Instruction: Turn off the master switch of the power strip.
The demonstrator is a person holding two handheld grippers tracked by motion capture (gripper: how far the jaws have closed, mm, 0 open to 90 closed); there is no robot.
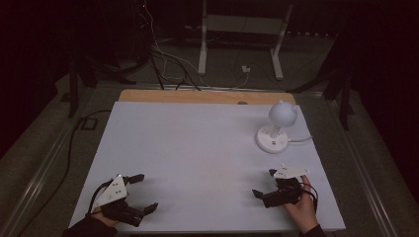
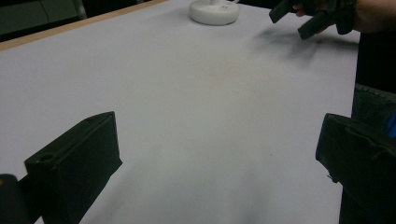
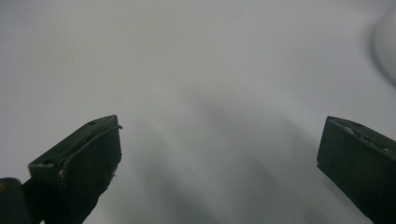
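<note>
A dim lab: floor cables (image 1: 163, 64), white-covered table (image 1: 197, 148).

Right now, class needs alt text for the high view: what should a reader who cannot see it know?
Two hand-held black grippers, left gripper and right gripper, rest open and empty near the front edge of a white table. A small white round-based lamp stands at the table's far right.

A dim room; grey carpeted floor (image 1: 44, 128) around a white tabletop (image 1: 197, 148) with a wooden far edge (image 1: 197, 96); white frame legs (image 1: 202, 44) at upper centre; loose cables (image 1: 163, 64) upper left; dark surroundings.
</note>
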